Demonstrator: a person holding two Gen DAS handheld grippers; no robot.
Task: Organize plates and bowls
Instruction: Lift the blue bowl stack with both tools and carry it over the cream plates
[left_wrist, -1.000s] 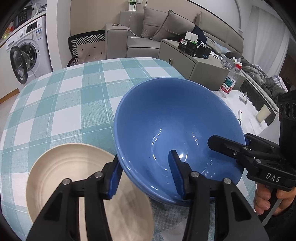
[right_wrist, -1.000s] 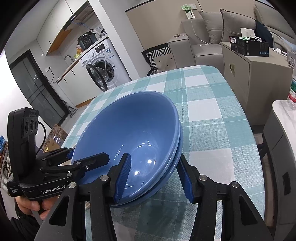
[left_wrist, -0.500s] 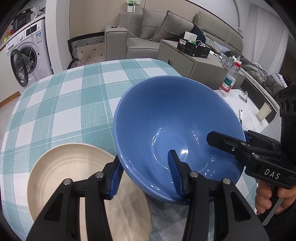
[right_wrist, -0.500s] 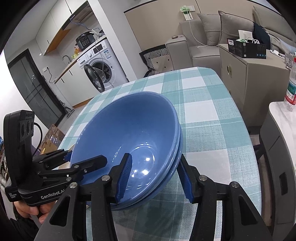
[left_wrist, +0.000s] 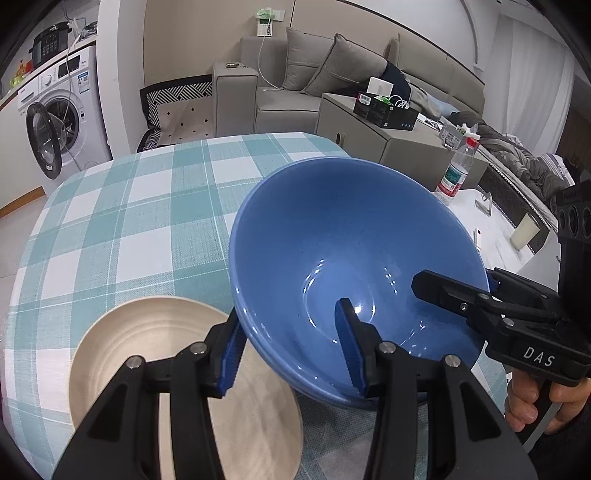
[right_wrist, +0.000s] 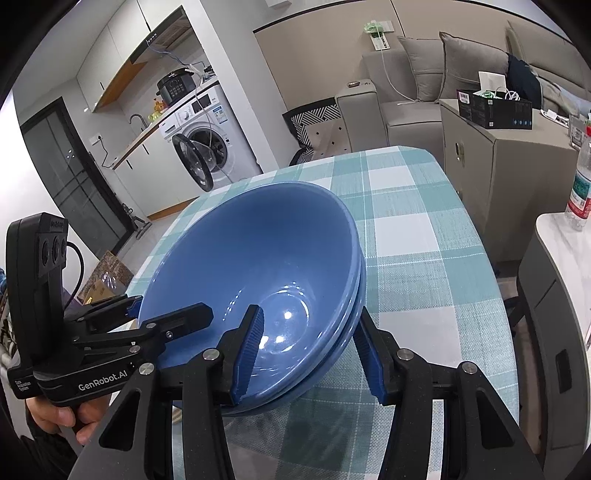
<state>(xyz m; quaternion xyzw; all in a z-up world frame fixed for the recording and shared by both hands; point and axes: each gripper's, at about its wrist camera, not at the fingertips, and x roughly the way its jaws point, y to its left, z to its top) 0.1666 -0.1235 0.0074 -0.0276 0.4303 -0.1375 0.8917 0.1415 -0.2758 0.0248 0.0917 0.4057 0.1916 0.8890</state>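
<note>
Two glossy blue ceramic bowls (right_wrist: 258, 266), nested one inside the other, are sitting tilted between the two grippers above the teal-and-white checked tablecloth (left_wrist: 122, 221); the doubled rim is showing clearly in the right wrist view. The left gripper (left_wrist: 291, 354) is straddling the near wall of the stack, one blue-padded finger pressing outside and the other reaching inside the hollow, so its fingers are clamping on the bowls. The right gripper (right_wrist: 314, 354) is doing the same from the opposite side, one finger inside the upper bowl and one under the lower one, fingers closing on both rims together. Gripping from two sides is, I judge, what is keeping the heavy pair from sliding apart or tipping while it is being carried.

One round cream-coloured ceramic plate (left_wrist: 147, 350) is lying flat on the cloth just beyond and beneath the left gripper's outer finger, partly under the bowls' edge. It is probably the landing spot, which would explain the stack's lean toward it.

Count: two bowls, one plate, two grippers.
</note>
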